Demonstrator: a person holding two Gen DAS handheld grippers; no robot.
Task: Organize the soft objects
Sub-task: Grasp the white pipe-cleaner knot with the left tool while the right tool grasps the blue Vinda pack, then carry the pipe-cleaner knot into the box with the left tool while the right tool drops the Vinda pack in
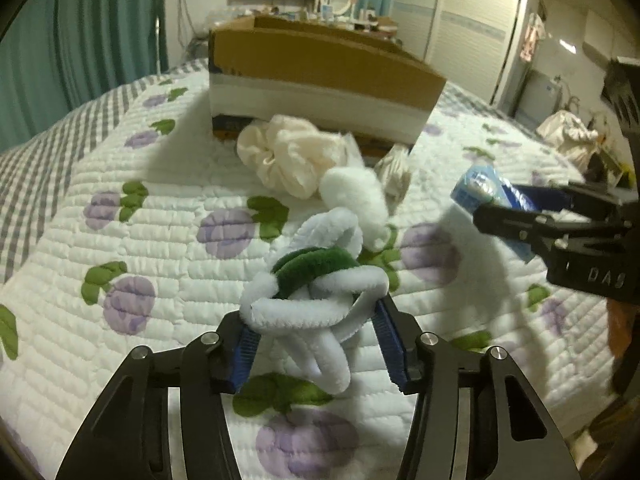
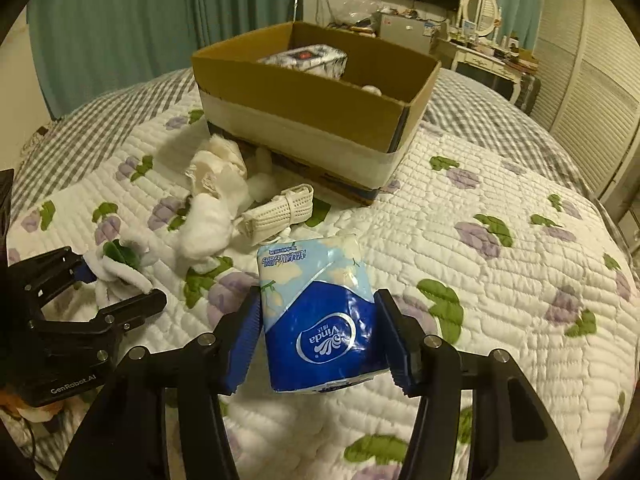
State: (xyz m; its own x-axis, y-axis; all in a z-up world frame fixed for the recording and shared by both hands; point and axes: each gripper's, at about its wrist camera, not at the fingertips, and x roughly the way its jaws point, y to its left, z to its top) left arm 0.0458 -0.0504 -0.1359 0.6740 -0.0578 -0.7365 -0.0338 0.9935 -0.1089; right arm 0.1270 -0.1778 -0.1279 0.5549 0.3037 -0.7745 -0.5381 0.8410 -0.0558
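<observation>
Dim indoor light, soft shadows, fisheye-warped edges.

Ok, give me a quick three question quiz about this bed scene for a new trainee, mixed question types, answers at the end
1. True or false: the cardboard box already has things inside.
2. What does the right gripper hold? A) bath pouf B) tissue pack C) rolled cloth
3. Fill in: the left gripper grips a white and ____ fuzzy knot toy.

Key: 1 true, a patterned tissue box lies in it. 2 B, the tissue pack. 3 green.
</observation>
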